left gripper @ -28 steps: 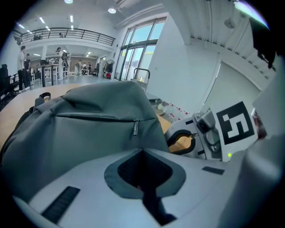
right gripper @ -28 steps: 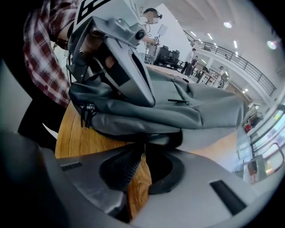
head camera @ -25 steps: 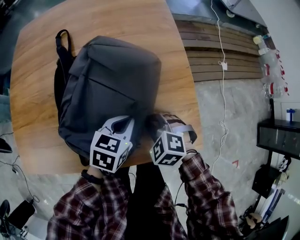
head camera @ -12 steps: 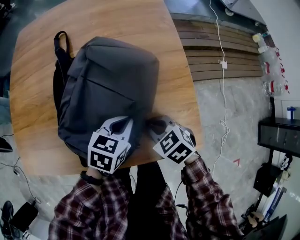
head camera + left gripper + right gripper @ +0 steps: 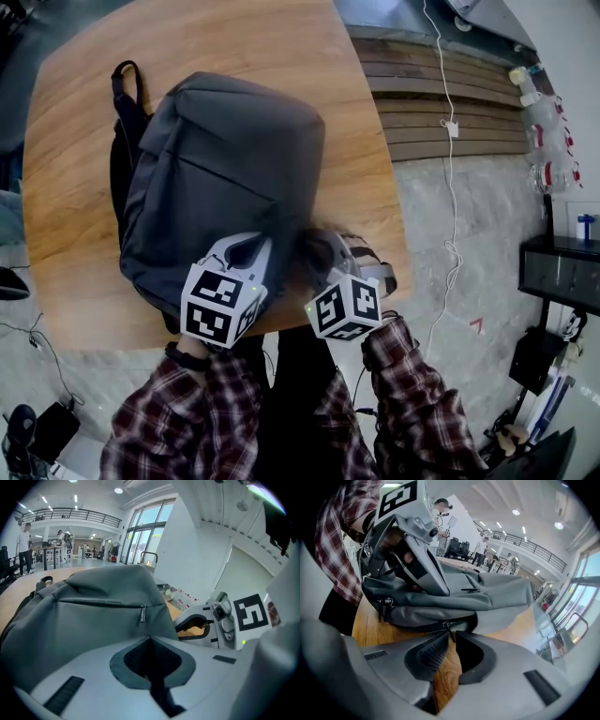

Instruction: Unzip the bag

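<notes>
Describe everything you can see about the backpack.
The backpack is dark grey fabric and lies flat, front up, on the wooden table. Its black straps poke out at the far left. The front pocket zipper is closed. The left tongs pinch fabric at its near edge. The right tongs close on the zipper pull of the main opening, which looks barely opened, if at all.
</notes>
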